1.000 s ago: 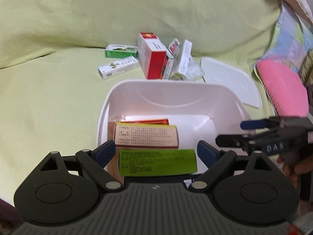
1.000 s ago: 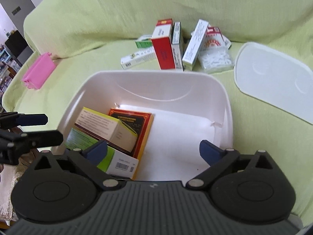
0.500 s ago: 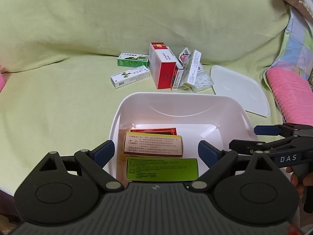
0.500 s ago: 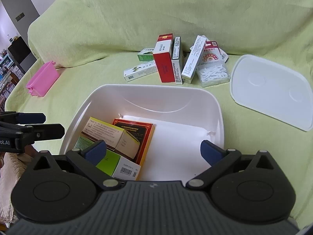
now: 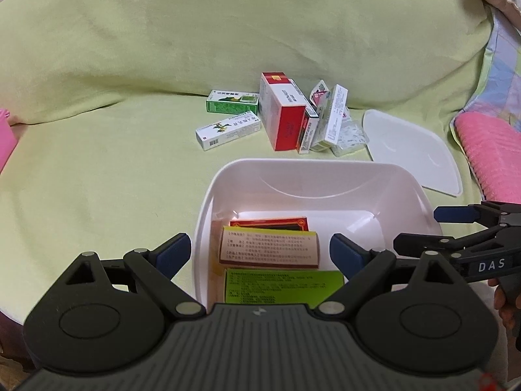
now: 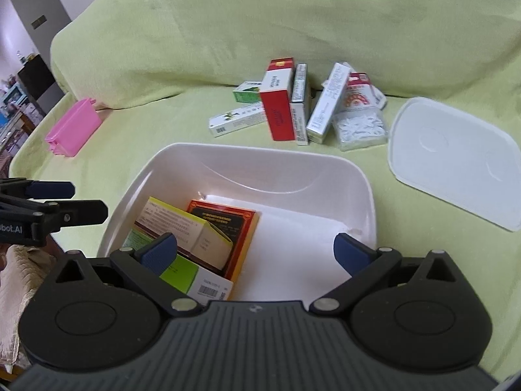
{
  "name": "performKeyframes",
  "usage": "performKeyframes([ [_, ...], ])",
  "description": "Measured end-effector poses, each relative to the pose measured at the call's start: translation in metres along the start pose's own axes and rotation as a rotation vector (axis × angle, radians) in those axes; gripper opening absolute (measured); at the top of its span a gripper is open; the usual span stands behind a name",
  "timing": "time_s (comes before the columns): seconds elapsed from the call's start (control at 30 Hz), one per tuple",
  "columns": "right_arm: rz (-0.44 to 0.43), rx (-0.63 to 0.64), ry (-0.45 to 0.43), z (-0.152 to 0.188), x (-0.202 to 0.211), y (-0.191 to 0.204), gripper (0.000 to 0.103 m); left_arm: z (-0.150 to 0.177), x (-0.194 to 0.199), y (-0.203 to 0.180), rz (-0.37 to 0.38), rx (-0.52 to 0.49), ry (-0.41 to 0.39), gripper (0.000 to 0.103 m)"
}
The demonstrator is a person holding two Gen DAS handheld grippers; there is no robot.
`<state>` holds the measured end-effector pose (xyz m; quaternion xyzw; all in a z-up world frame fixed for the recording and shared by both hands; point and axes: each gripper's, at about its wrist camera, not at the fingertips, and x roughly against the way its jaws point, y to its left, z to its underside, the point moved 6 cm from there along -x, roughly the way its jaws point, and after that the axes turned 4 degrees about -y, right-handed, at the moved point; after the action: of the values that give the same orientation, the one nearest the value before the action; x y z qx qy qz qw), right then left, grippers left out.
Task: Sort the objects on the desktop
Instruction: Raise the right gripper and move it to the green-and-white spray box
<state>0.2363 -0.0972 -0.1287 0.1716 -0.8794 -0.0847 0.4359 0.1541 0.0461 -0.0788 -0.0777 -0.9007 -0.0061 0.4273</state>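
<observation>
A white plastic tub (image 5: 312,176) (image 6: 260,169) sits on a green-covered sofa. Inside lie three boxes: a green-labelled one (image 5: 283,285), a beige and yellow one (image 5: 270,247) (image 6: 182,228) on top, and a red and black one (image 5: 270,223) (image 6: 228,228). My left gripper (image 5: 260,254) hovers open over the tub's near side, holding nothing. My right gripper (image 6: 257,254) is open and empty above the tub's near edge. Behind the tub lies a cluster of boxes: a tall red and white one (image 5: 283,110) (image 6: 278,97), a green one (image 5: 232,101) and a long white one (image 5: 228,128) (image 6: 237,119).
The tub's white lid (image 5: 410,150) (image 6: 456,159) lies flat to the right. A clear bag of white pieces (image 6: 359,128) rests by the boxes. A pink item (image 6: 73,127) lies far left and a pink cushion (image 5: 488,150) at right. The sofa back rises behind.
Both grippers have pulled back and up from the tub, so more of the sofa and the box cluster shows. The boxes in the tub have not moved.
</observation>
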Motion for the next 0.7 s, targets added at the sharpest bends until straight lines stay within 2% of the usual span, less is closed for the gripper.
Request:
performKeyframes([
  [0.17,-0.103,-0.059,-0.016,-0.015,-0.012,-0.002,0.102,-0.009,-0.006,0.017,-0.004,0.012,-0.023,0.093],
  [0.27,-0.13,-0.056,-0.036,-0.03,-0.02,-0.002,0.102,-0.015,-0.013,0.031,-0.007,0.022,-0.028,0.093],
  [0.43,-0.194,0.072,-0.056,-0.065,-0.039,0.009,0.101,-0.029,-0.026,0.054,-0.011,0.031,-0.044,0.093],
  [0.7,-0.192,0.354,-0.045,-0.128,-0.094,0.036,0.1,-0.062,-0.055,0.087,-0.006,0.012,-0.091,0.093],
])
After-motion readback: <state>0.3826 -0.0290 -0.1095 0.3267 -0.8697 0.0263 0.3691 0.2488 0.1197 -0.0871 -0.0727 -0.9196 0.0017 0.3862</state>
